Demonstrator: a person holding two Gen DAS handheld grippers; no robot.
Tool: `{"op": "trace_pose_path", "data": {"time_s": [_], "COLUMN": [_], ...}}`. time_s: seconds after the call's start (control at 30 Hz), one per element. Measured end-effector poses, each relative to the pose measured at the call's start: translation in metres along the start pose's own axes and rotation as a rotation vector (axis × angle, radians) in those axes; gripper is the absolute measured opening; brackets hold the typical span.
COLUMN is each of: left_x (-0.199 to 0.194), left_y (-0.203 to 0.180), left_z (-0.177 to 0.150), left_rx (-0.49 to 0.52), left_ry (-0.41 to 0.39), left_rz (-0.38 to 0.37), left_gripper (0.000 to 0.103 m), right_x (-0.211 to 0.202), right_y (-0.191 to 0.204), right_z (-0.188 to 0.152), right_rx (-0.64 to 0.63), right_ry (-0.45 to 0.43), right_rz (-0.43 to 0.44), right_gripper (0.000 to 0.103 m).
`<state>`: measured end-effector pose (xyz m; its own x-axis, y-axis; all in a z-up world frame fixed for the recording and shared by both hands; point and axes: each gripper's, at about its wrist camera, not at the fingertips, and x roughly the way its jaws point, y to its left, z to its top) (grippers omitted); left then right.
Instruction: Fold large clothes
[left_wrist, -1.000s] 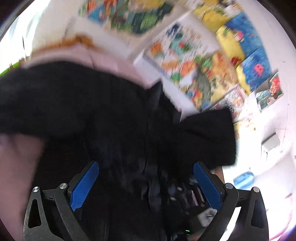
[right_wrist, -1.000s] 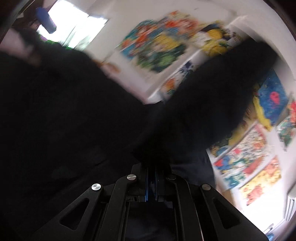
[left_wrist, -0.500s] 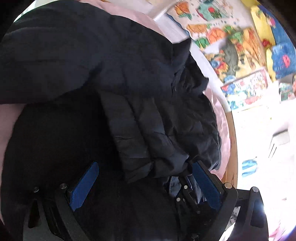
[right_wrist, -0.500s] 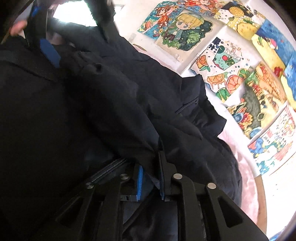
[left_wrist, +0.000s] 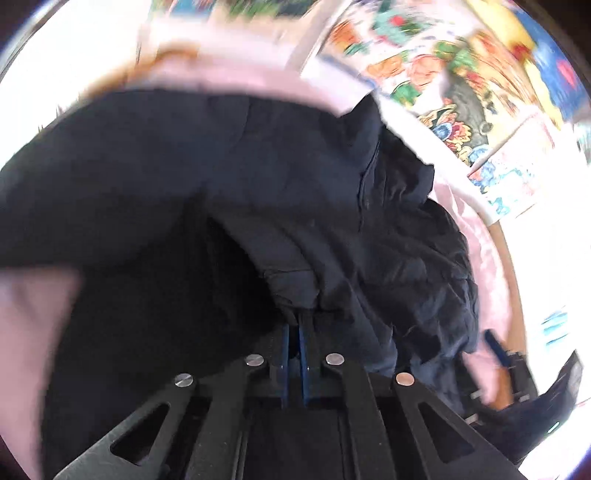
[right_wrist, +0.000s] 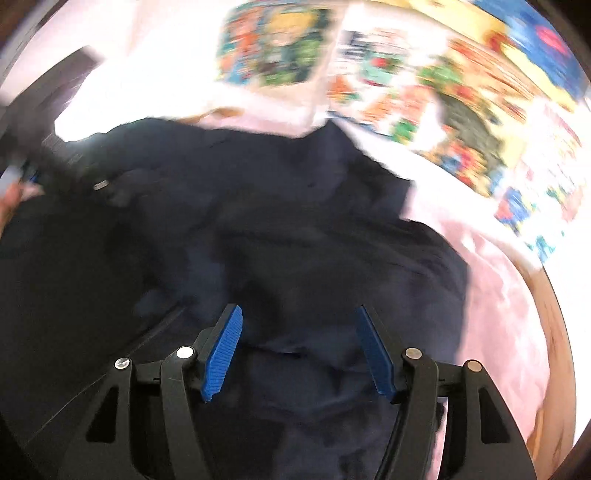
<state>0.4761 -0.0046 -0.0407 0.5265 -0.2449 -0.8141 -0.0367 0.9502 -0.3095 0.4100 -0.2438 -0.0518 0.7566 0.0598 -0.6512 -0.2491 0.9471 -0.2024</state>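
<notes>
Left wrist view: the left gripper (left_wrist: 294, 332) has just been closing, and its blue pads now meet on a puffy fold of the dark jacket (left_wrist: 295, 206), which lies heaped on a pink bedspread (left_wrist: 491, 266) below a wall of bright drawings (left_wrist: 454, 74). The pinch looks to sit near a hem or cuff edge, so the pull should be slow and low, carrying that flap across the body of the jacket without lifting the whole heap. The picture is blurred, so the seam cannot be told exactly.

Right wrist view: the right gripper (right_wrist: 297, 350) has just been opening; its pads stand well apart with nothing pressed between them, and jacket (right_wrist: 280, 221) cloth lies loose below. It should probably pick a matching edge opposite the other grip before closing, so that the fold lands square on the bedspread (right_wrist: 495, 302).
</notes>
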Motion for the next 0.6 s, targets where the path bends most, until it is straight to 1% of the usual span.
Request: {"op": "trace_pose_path", "data": {"time_s": [0.03,0.1,0.17,0.23,0.3,0.33,0.43,0.5,0.6], "left_x": [-0.012,-0.032,-0.047,-0.054,-0.042,-0.031,0.015,0.037,0.050], "left_y": [-0.009,-0.025,-0.031,-0.025,-0.011,-0.004,0.018,0.024,0.030], "left_z": [0.006,0.016,0.025,0.035,0.043,0.045,0.040,0.034,0.032], "left_rx": [0.064,0.188,0.271,0.320,0.344,0.345,0.347,0.368,0.362], "left_ry": [-0.058,-0.139,-0.185,-0.218,-0.183,-0.152,-0.010,0.052,0.109], "left_rz": [0.043,0.110,0.161,0.216,0.253,0.267,0.339,0.384,0.395], "left_gripper": [0.005,0.005,0.005,0.005,0.005,0.005,0.006,0.006,0.006], "right_x": [-0.001,-0.004,-0.006,-0.008,-0.002,0.006,0.025,0.042,0.073], "right_y": [-0.014,-0.040,-0.065,-0.081,-0.085,-0.084,-0.078,-0.066,-0.060], "right_z": [-0.001,-0.006,-0.013,-0.021,-0.025,-0.027,-0.031,-0.036,-0.050], "right_rx": [0.056,0.171,0.290,0.365,0.369,0.364,0.357,0.339,0.333], "right_ry": [-0.009,-0.036,-0.062,-0.093,-0.110,-0.108,-0.071,-0.019,0.102], "right_rz": [-0.028,-0.066,-0.124,-0.181,-0.198,-0.204,-0.167,-0.141,-0.104], "right_gripper": [0.059,0.059,0.059,0.059,0.059,0.059,0.058,0.056,0.056]}}
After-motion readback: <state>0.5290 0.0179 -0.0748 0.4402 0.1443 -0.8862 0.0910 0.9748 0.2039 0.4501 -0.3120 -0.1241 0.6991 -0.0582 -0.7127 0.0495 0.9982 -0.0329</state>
